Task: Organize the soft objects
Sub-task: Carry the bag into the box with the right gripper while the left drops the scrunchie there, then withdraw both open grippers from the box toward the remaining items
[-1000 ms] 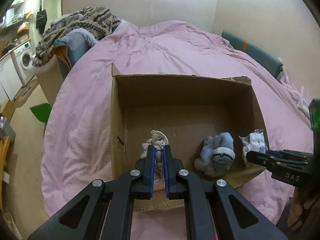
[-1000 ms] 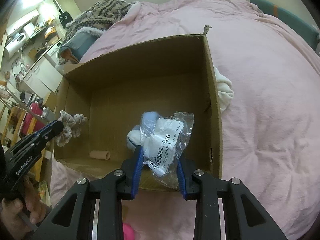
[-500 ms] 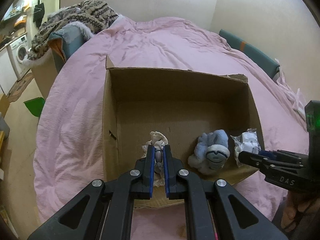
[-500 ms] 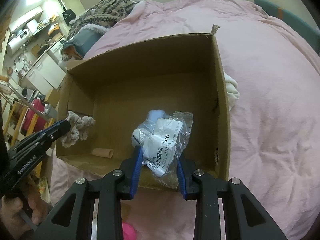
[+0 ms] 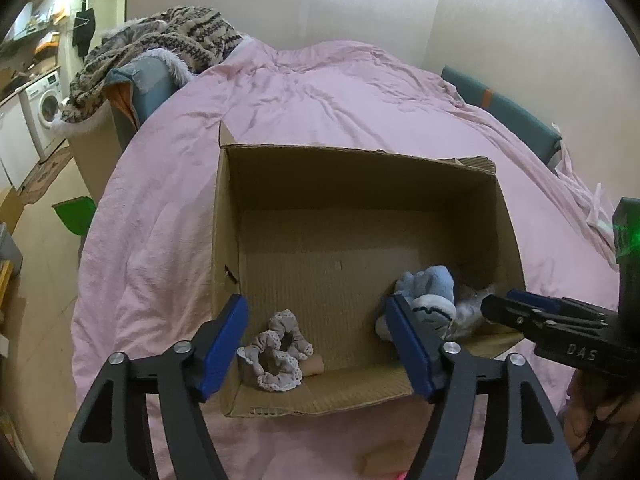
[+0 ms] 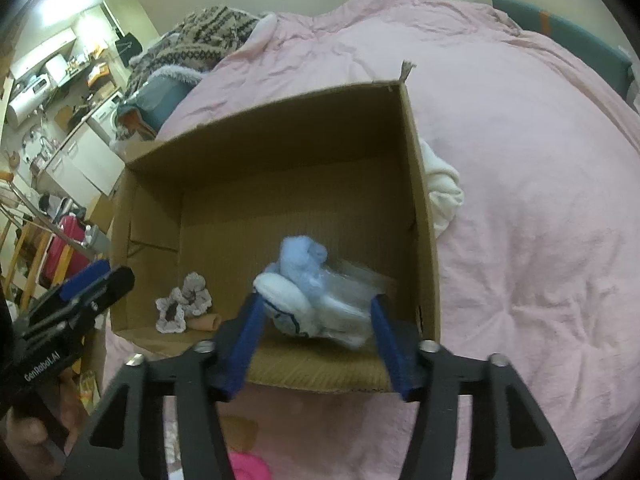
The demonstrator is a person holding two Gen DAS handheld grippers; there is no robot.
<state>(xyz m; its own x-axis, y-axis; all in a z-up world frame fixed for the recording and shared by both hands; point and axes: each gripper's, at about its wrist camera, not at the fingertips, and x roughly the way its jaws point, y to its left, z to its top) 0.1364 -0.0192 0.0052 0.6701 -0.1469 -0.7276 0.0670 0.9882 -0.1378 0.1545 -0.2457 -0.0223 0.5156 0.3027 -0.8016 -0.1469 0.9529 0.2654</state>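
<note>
cardboard box [image 5: 224, 216], 2 scrunchies [image 5: 276, 354], 1 blue sock [image 6: 298, 276]

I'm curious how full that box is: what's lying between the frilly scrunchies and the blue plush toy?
Only bare cardboard box floor separates the scrunchies from the blue plush toy, clearest in the left wrist view.

In the right wrist view, the clear plastic packet [image 6: 352, 300] in the cardboard box [image 6: 416, 184] is smeared by motion blur, so its label cannot be read, and in the left wrist view it is largely hidden behind the blue plush toy [image 5: 430, 292]. A white cloth [image 6: 442, 192] is half concealed behind the box's right wall, and a pink object [image 6: 246, 466] is cut off by the bottom edge. The small tan cylinder [image 5: 312, 366] is partly covered by the grey scrunchies [image 5: 276, 354], and what it is cannot be told.
</note>
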